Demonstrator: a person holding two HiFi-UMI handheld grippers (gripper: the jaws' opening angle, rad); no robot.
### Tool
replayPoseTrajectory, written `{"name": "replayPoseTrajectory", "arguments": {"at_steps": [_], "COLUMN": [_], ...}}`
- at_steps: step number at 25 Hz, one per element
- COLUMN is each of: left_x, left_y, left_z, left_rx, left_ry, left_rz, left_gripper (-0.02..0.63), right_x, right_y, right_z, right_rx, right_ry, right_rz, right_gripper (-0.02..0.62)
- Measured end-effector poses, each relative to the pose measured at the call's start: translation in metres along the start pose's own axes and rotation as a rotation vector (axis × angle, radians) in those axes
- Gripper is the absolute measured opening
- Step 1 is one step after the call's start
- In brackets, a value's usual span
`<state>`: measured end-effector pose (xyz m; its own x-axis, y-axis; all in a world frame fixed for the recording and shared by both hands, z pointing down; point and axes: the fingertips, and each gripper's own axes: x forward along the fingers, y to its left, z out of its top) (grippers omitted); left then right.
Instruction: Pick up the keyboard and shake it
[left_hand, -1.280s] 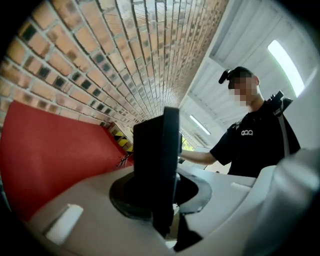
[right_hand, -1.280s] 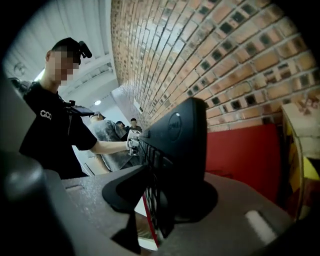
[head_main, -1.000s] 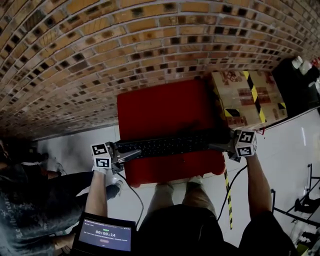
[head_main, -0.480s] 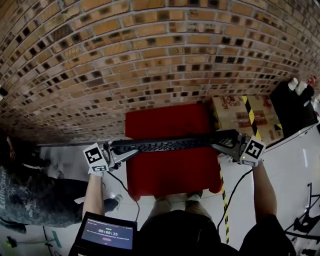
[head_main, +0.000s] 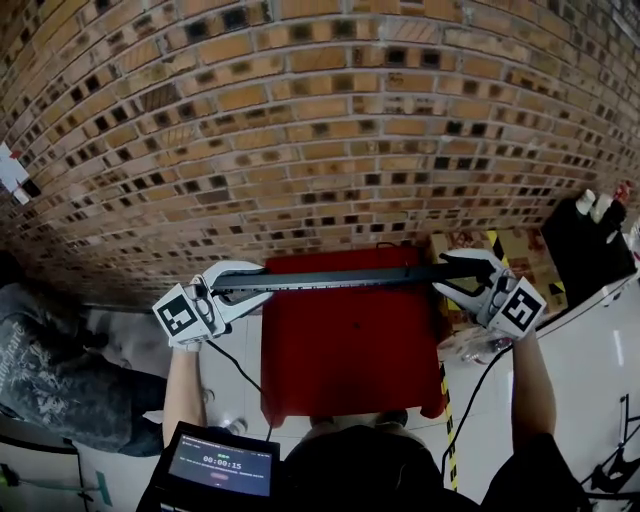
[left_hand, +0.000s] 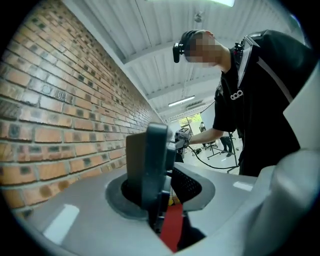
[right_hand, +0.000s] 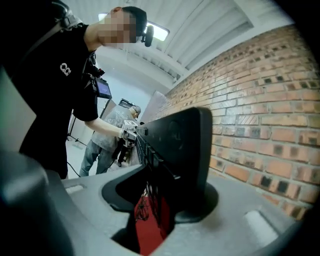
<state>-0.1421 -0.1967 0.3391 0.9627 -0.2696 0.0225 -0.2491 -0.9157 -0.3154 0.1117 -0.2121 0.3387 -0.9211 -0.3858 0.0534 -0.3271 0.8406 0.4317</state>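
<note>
A long black keyboard (head_main: 345, 277) hangs in the air above the red table (head_main: 350, 350), turned on edge so only its thin side shows in the head view. My left gripper (head_main: 250, 285) is shut on its left end and my right gripper (head_main: 455, 272) on its right end. Both sets of jaws have just been opening a little, with the keyboard still between them. In the left gripper view the keyboard's end (left_hand: 150, 165) stands upright between the grey jaws. The right gripper view shows the other end (right_hand: 175, 150) the same way.
A brick wall (head_main: 300, 120) stands close behind the table. A cardboard box with yellow-black tape (head_main: 520, 248) and a black stand (head_main: 585, 245) sit at the right. Another person (head_main: 50, 360) stands at the left. A small screen (head_main: 222, 465) hangs at my chest.
Both grippers have risen together with the keyboard, lifting it clear of the red table. It has rolled from keys-up to on edge.
</note>
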Motion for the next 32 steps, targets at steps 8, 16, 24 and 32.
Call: {"name": "replayPoseTrajectory", "arguments": {"at_steps": [8,16,24,32], "left_x": [-0.001,-0.021,-0.036,-0.062], "left_y": [0.003,0.011,0.015,0.010], "left_z": [0.017,0.002,-0.003,0.031], "left_rx": [0.168,0.127,0.061,0.214], "left_ry": [0.052,0.039,0.010,-0.024], "left_rz": [0.075,0.151,0.175,0.288], "left_gripper": [0.161,0.181,0.190,0.212], "right_x": [-0.006,0.017,0.034,0.035], "right_y": [-0.011,-0.011,-0.004,0.002], "right_z": [0.028,0.026,0.033,0.076], "right_rx": [-0.093,-0.103,-0.106,-0.247], "right_ry": [-0.048,-0.007,-0.009,0.003], "right_rz": [-0.067,-0.022,0.000,-0.027], "right_gripper": [0.167,0.169,0.167,0.164]}}
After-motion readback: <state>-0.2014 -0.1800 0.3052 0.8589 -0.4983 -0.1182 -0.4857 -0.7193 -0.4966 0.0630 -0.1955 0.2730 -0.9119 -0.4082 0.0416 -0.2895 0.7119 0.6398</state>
